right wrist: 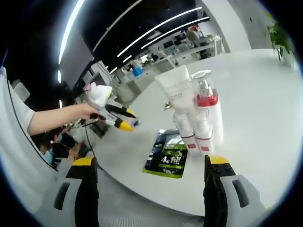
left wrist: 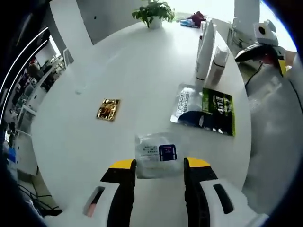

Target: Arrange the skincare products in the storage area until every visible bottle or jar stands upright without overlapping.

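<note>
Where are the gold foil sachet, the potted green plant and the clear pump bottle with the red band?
Gold foil sachet (left wrist: 108, 109), left gripper view, centre.
Potted green plant (left wrist: 154, 11), left gripper view, leaves.
Clear pump bottle with the red band (right wrist: 206, 100), right gripper view, red band.

Bright and even across the white table (left wrist: 142, 71) in the left gripper view, with pale glare washing out the upper right. Soft, faint shadows under the flat packets (left wrist: 206, 109). In the right gripper view, long ceiling light strips (right wrist: 156, 28) glowing against a dark upper left. Strong fisheye bending toward every edge. Slightly soft on the bottles (right wrist: 199, 118); blurred far background.
</note>
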### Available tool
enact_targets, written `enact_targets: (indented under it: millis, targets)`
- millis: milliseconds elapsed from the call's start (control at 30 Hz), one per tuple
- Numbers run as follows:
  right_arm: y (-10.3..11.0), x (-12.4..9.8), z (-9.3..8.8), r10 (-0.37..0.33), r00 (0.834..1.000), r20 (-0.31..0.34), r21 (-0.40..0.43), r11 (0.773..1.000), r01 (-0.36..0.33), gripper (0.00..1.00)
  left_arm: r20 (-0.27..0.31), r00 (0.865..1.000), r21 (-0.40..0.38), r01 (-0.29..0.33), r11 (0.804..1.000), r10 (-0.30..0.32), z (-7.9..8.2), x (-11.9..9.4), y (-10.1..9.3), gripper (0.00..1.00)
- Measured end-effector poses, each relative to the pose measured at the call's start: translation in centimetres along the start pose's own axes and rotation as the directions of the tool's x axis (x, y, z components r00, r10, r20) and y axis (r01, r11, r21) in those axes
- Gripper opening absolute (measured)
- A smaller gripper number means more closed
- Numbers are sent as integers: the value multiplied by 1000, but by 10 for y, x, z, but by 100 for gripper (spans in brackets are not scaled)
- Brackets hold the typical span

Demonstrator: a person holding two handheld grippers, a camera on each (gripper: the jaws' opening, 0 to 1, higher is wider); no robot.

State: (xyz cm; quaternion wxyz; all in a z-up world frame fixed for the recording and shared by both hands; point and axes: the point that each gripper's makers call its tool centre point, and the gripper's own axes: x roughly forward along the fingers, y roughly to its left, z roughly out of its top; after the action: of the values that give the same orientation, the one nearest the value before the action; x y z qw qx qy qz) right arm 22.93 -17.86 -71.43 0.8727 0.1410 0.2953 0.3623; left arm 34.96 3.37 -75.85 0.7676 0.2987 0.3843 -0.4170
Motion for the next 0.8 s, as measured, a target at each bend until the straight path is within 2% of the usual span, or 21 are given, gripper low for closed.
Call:
enact_targets:
  millis: [200,267,333,433,633,800]
  targets:
    - [7,1,-1,27,1000,-8,-17,999,-28,91,55,998,29,-3,1000,1,20,-14,-20,45]
    - [9,0,-1,35,999,-10,-18,999,-35,90,70,998,34,-4,999,2,21,-16,-22,45]
    - [13,0,-1,49,999,-11,-16,999,-49,88,83,997,41,-7,999,4,28,-27,-33,45]
    - [16,0,-2,60,998,-16,-25,998,-60,87,89,996,60,-16,998,10,28,-29,-38,45]
    - [22,-1,-2,84,996,-18,-34,996,-85,85,91,995,87,-39,995,31,36,-39,-61,45]
    - [26,-1,-3,101,995,-24,-24,995,-101,77,104,994,90,-33,995,23,39,-44,-76,45]
